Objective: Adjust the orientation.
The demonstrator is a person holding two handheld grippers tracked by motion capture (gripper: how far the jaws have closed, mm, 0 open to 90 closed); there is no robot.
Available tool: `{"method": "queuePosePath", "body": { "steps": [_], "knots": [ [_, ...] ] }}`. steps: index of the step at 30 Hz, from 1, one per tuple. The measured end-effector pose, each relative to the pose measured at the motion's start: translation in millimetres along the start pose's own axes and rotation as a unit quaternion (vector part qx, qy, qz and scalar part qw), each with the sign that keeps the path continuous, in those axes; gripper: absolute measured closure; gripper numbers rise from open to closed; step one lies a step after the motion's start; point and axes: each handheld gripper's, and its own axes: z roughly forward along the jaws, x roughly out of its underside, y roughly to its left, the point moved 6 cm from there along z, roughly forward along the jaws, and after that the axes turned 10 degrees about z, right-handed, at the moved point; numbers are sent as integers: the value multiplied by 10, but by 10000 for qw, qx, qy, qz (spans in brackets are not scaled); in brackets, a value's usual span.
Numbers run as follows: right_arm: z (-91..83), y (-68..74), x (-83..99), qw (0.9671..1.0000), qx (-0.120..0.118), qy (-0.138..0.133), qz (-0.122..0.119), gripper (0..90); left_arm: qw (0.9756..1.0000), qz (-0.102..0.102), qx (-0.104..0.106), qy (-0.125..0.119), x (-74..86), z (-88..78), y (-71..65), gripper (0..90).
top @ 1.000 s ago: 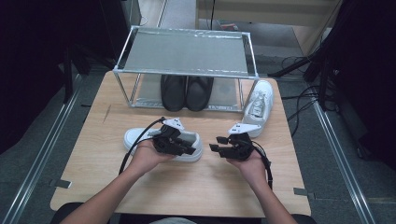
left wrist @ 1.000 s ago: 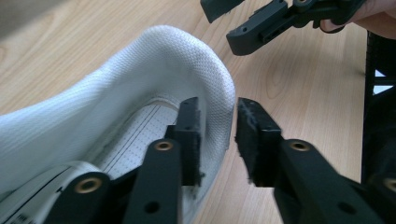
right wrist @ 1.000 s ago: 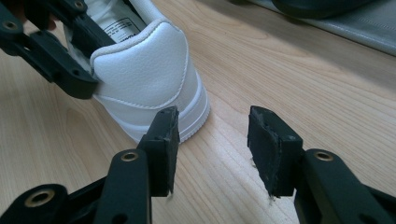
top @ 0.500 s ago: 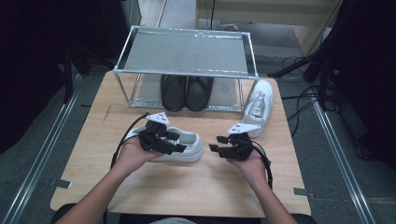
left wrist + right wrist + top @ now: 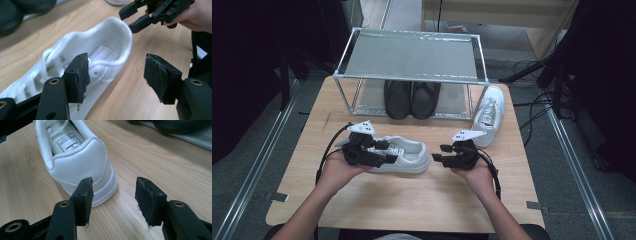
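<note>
A white sneaker [image 5: 409,155] lies on its sole mid-table with its heel to the right. My left gripper [image 5: 393,153] hovers at the sneaker's laced front, and its jaws have just been opening. In the left gripper view [image 5: 117,67] the pads stand wide apart, with the sneaker [image 5: 110,42] under and beyond them, untouched. My right gripper [image 5: 438,153] faces the heel from the right. Its jaws have been opening too and hold nothing. The heel [image 5: 80,165] sits just ahead of the right gripper [image 5: 113,187].
A metal shoe rack [image 5: 409,77] stands at the back of the wooden table [image 5: 412,205], with a pair of black shoes [image 5: 412,97] on its lower level. A second white sneaker [image 5: 489,112] stands to the right of the rack.
My left gripper has slid left along the sneaker, from over its middle, and its jaws have spread wide. The right gripper has stayed in place.
</note>
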Motion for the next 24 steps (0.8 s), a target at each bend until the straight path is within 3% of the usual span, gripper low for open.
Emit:
{"method": "queuePosePath", "body": {
  "steps": [3, 14, 24],
  "knots": [
    [33, 18, -24, 10000, -38, 32, -56, 493, 9999, -22, -102, 58, 85, -57, 0, 369],
    [97, -24, -149, 9999, -82, 31, -65, 500, 9980, -419, -476, 48, 450, -260, 46, 362],
    [131, -85, -224, 10000, -13, -10, -84, 513, 9952, -637, -726, 156, 684, -313, 124, 378]
  ]
}}
